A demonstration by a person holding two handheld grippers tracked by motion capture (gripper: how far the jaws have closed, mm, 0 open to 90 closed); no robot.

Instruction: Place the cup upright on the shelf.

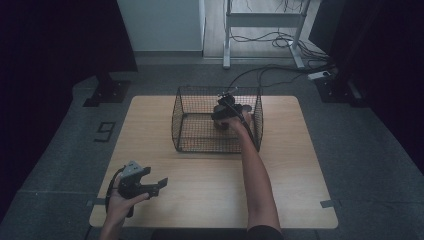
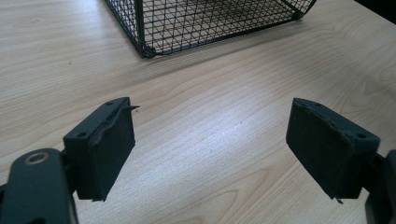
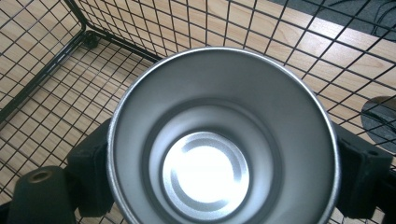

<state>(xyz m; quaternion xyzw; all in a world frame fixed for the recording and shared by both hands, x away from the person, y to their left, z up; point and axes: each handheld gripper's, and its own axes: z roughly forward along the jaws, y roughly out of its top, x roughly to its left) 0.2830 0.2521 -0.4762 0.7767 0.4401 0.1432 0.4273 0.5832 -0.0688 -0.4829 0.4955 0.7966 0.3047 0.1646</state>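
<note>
Right gripper view shows our right gripper (image 3: pixel 219 177) clamped on the steel cup (image 3: pixel 219 140) inside the wire basket (image 3: pixel 42 70), release pending; left gripper (image 2: pixel 210 154) gapes idle.

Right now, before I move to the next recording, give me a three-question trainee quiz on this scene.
1. What does the right gripper hold?
2. True or false: the left gripper has its jaws shut on a thing.
3. The black wire-mesh basket stands on: A) the grey floor, B) the light wooden table, C) a shelf.

Key:
1. A shiny round metal cup, gripped from outside, inside the basket.
2. False; they stand open over bare table.
3. B.
</note>
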